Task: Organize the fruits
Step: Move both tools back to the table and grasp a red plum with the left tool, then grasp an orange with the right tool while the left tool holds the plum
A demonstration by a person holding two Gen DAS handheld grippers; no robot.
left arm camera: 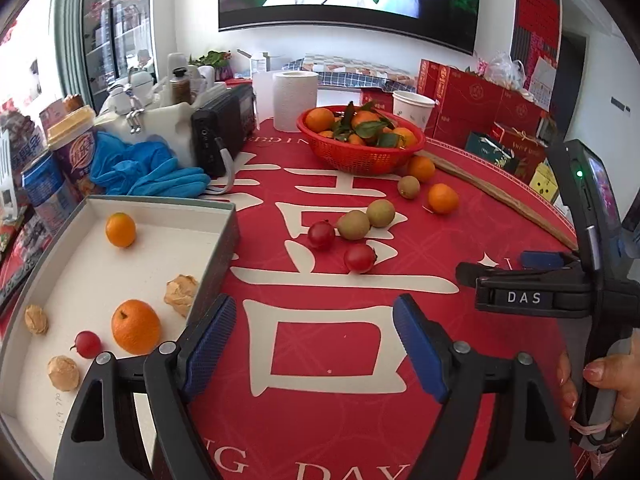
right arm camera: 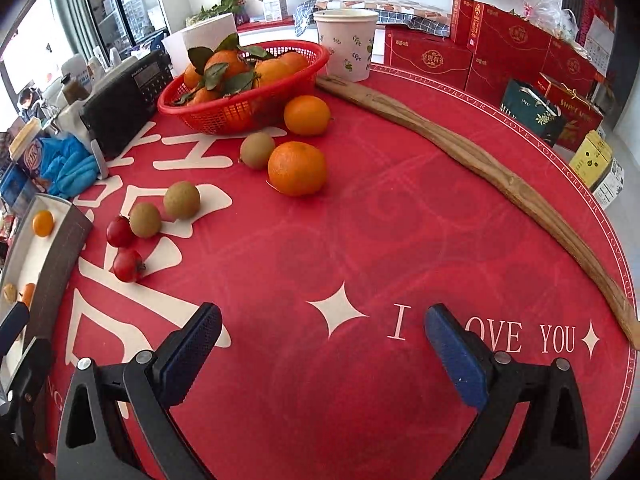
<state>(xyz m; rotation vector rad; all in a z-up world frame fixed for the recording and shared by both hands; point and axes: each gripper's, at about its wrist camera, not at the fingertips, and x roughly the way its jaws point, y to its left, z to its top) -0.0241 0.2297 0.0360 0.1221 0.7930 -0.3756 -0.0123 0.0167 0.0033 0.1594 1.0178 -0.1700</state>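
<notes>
Evidently, both grippers' fingers, left (left arm camera: 316,344) and right (right arm camera: 322,354), are held apart and empty, readied for loose fruit beside the shallow white cardboard box (left arm camera: 208,210).

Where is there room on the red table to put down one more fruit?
Bare cloth lies between the loose fruit and the wooden stick, by the star. It is crowded around the red basket, where oranges and kiwis cluster.
</notes>
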